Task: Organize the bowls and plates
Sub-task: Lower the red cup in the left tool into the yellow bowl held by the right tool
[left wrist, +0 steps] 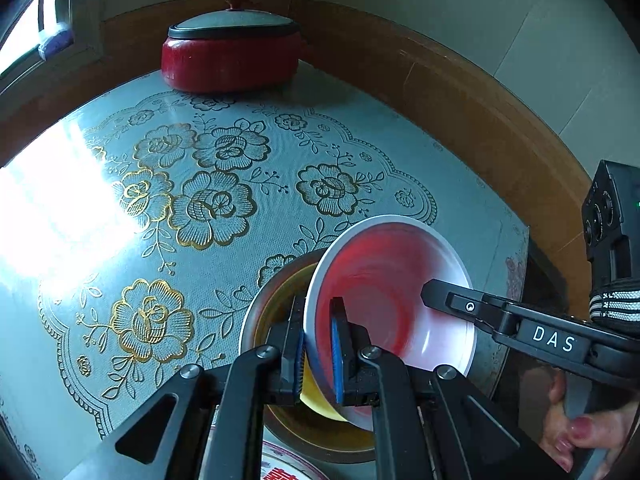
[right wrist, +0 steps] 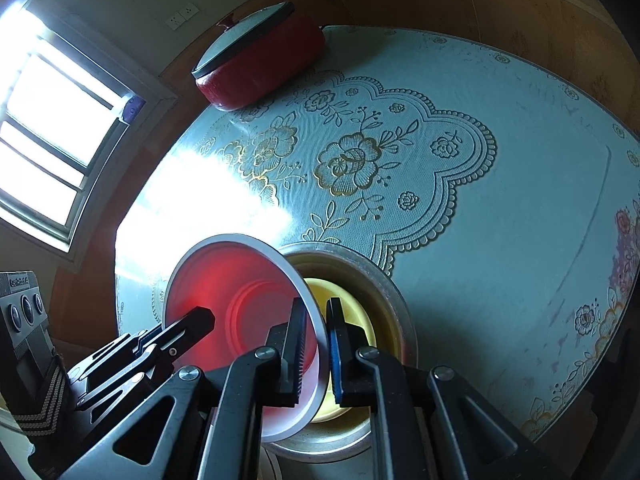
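A white bowl with a red inside [left wrist: 390, 292] is held tilted over a metal bowl [left wrist: 256, 312] that has a yellow bowl [left wrist: 316, 400] in it. My left gripper [left wrist: 318, 344] is shut on the white bowl's near rim. My right gripper [right wrist: 316, 344] is shut on the opposite rim of the same bowl [right wrist: 236, 292]. The metal bowl [right wrist: 384, 288] and the yellow bowl [right wrist: 356, 304] lie just beyond it. The right gripper's fingers [left wrist: 448, 296] reach in from the right in the left wrist view. The left gripper's fingers [right wrist: 188, 324] show at the left in the right wrist view.
A red pot with a grey lid [left wrist: 232, 52] stands at the table's far edge, and also shows in the right wrist view [right wrist: 260, 56]. A flowered blue-grey cloth [left wrist: 224, 200] covers the round table. A printed plate's edge [left wrist: 280, 468] shows below the metal bowl.
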Action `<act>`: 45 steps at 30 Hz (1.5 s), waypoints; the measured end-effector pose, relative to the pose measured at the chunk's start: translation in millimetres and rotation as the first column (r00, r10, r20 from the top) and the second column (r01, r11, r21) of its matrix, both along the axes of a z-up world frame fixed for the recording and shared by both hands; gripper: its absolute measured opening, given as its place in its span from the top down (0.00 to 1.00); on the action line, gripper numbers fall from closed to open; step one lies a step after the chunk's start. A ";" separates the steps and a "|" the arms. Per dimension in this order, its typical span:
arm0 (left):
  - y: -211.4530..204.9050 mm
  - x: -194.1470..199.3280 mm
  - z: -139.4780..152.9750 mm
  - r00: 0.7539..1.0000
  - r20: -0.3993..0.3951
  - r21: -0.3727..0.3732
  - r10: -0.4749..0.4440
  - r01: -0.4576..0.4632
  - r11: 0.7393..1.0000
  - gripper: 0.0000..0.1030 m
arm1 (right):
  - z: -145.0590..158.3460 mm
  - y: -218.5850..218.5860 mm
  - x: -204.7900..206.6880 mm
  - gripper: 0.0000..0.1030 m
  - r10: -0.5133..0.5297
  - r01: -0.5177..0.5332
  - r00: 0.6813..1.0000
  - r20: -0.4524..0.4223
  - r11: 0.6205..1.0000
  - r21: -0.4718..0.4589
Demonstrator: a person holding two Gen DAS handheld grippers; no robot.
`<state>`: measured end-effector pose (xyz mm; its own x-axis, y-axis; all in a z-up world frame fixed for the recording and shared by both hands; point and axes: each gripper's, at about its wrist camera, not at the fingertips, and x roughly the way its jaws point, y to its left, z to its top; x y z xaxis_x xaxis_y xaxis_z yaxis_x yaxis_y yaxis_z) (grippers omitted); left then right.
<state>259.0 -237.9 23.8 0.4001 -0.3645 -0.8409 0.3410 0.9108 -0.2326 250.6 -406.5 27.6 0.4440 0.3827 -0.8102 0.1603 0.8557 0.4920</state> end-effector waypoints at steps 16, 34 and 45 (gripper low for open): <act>-3.3 1.8 -17.5 0.998 -0.051 0.021 -0.027 0.028 0.999 0.91 | -15.3 -0.2 -5.6 0.90 -0.003 0.003 0.999 -0.050 1.000 0.001; -1.6 9.4 -34.0 0.994 -0.103 0.036 -0.020 0.024 0.999 0.90 | -24.4 6.8 -1.3 0.90 0.022 -0.022 0.997 -0.074 1.000 -0.006; -3.4 14.2 -43.7 0.991 -0.126 0.060 -0.035 0.042 0.997 0.89 | -28.0 5.5 1.1 0.90 0.027 -0.027 0.996 -0.083 1.000 -0.002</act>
<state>273.2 -241.3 -19.9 0.2774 -0.3225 -0.9050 0.3480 0.9117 -0.2183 251.7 -400.9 -0.4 0.3644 0.3912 -0.8451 0.1773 0.8617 0.4754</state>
